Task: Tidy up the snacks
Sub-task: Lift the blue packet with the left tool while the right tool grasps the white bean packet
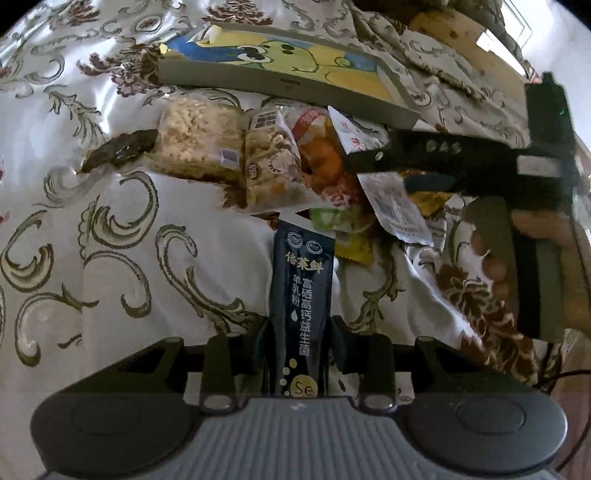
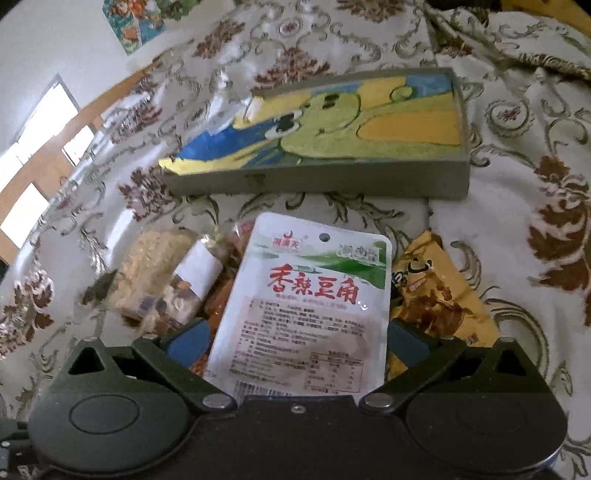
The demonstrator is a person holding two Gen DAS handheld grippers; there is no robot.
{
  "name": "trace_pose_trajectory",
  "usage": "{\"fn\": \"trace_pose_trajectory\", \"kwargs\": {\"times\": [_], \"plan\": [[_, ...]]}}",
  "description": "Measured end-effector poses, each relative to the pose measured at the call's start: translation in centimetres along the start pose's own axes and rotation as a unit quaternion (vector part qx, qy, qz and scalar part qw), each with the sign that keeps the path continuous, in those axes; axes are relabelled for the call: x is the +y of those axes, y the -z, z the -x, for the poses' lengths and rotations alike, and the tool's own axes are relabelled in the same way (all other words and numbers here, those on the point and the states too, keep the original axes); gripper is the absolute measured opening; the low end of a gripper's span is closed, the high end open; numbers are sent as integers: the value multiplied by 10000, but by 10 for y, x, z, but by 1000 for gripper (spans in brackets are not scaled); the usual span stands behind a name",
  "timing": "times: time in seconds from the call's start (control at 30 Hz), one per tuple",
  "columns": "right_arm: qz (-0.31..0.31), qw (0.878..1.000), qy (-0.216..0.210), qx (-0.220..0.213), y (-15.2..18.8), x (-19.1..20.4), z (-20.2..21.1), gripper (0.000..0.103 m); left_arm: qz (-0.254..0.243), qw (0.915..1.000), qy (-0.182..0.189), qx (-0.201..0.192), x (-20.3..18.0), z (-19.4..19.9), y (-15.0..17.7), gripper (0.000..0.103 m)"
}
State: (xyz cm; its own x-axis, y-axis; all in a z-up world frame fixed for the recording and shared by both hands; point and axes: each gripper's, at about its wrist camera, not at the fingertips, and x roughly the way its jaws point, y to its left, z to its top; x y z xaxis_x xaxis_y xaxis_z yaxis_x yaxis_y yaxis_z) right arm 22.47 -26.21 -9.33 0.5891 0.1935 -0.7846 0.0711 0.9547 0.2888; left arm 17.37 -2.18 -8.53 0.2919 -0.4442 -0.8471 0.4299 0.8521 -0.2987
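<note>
While your left gripper point(image 1: 299, 332) pinches the dark sachet point(image 1: 301, 295) and your right gripper point(image 2: 295, 336) pinches the white pouch point(image 2: 310, 306), both above the pile; next: carry each into the tray point(image 2: 332, 181).

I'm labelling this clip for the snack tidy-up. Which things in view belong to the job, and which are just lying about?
Belong to the job:
- dark blue stick sachet, in left claw
- white pouch with red lettering, in right claw
- loose snack packets
- shallow grey box with cartoon lining

Just lying about:
- floral patterned cloth
- colourful poster on wall
</note>
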Motion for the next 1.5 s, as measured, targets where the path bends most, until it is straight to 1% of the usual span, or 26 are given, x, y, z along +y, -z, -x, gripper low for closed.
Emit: {"fn": "trace_pose_trajectory", "kwargs": {"times": [0.13,0.27,0.4,0.6,0.87,0.93,1.0,1.07,1.2,1.27,1.33,1.43,1.5], "plan": [[1,10000,-15,-3,1,0,-3,102,95,9999,68,10,3,-1,-1,39],[-262,9995,-127,93,4,-5,-3,100,53,10000,61,5,3,-2,-1,39],[-176,9998,-28,112,8,2,1,99,17,10000,80,-8,1,-1,0,39],[-261,9996,-72,113,13,3,8,98,38,9999,148,-14,0,3,2,39],[-686,9971,-296,122,14,-10,21,92,69,9996,273,-94,-2,13,5,39],[-613,9976,-300,138,15,-9,20,94,84,9995,285,-131,-2,15,5,38],[-514,9981,-275,190,16,-5,14,99,102,9994,295,-154,-2,16,5,38],[-413,9986,-252,191,16,-1,9,101,93,9994,295,-173,-3,17,5,38],[-135,9995,-81,262,16,8,-3,102,115,9991,333,-227,-2,18,6,38],[-64,9996,-87,276,17,8,-7,102,161,9989,366,-257,-1,19,6,38],[-144,9996,-120,203,17,5,-4,100,216,9985,408,-299,0,21,5,38],[-365,9992,-137,25,15,0,5,92,248,9979,446,-405,2,24,5,37],[-449,9989,-75,-71,14,-3,11,85,250,9975,466,-477,2,26,4,38]]}}
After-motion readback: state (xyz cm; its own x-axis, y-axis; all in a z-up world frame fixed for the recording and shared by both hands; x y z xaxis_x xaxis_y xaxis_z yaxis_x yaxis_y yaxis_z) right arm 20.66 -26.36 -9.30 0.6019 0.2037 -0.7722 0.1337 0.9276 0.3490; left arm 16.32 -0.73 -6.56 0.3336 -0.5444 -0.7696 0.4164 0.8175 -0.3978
